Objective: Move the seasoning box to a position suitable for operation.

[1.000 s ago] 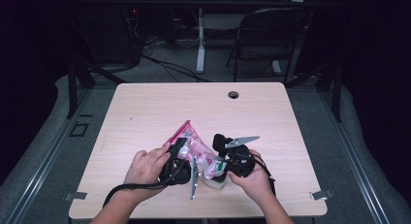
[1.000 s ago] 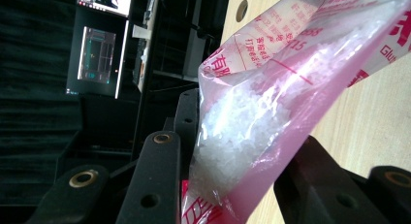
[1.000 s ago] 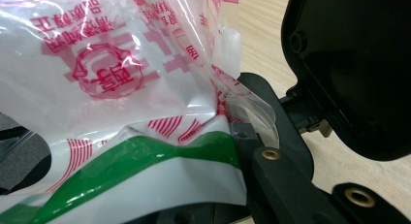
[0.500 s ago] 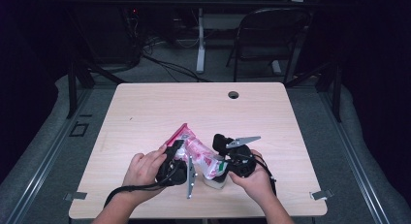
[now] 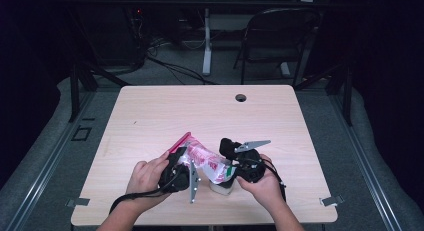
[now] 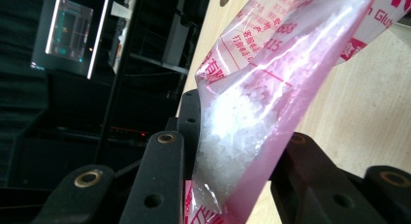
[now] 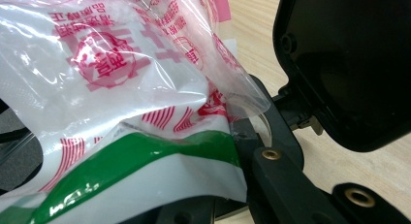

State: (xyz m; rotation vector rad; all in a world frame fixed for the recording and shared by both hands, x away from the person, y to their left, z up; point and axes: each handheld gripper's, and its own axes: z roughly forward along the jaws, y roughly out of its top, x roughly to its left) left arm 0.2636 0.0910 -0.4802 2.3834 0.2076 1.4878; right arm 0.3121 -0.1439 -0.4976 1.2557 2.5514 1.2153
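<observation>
Low centre of the bench [image 5: 150, 121]: rice bag [image 5: 202, 158] clamped between left gripper [image 5: 186, 163] and right gripper [image 5: 231, 167], both grasping it.

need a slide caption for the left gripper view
Left tongs clamp a pink printed bag of white grains above the wooden table.

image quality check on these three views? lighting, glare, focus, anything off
High view: table evenly lit, surroundings almost black, frame soft and low in detail. Left gripper view: backlit plastic bag glows pink, white grains inside sharp, near jaws slightly soft, picture tilted. Right gripper view: bag so close it blurs a little, bright glare streaks on its creases, the black part at upper right reflects light.
</observation>
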